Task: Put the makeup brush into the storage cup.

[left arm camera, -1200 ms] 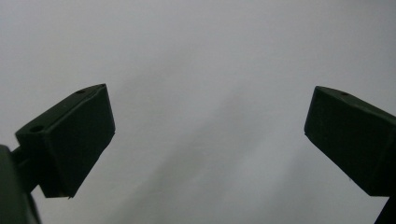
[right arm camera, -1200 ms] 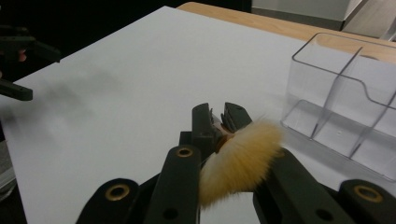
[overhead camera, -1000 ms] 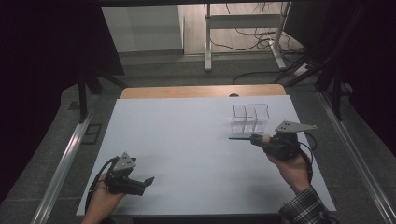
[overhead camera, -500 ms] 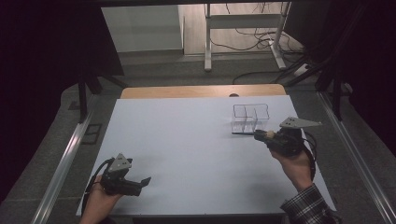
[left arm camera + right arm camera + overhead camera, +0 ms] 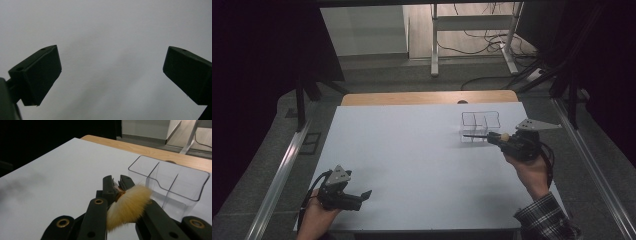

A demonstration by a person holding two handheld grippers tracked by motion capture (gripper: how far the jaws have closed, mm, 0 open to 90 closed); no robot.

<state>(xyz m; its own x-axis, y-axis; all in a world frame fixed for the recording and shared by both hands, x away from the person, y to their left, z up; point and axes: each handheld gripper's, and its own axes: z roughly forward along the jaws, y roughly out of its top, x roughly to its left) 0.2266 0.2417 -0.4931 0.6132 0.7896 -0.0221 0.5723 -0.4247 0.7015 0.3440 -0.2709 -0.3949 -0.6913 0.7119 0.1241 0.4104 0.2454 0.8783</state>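
R gripper (image 5: 492,137) has its jaws clamped on a makeup brush (image 5: 126,207), pale bristles toward the hand, dark handle pointing out over the counter (image 5: 412,160), just beside a clear divided organizer (image 5: 481,126) at far R. L gripper (image 5: 362,196) rests near the front L edge, jaws apart w/ nothing between.

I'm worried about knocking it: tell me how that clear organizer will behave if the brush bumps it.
The organizer looks like thin clear plastic and empty, so probably light and apt to slide on the smooth table. Its low, broad shape probably resists tipping. The brush has soft bristles, so contact there is probably gentle.
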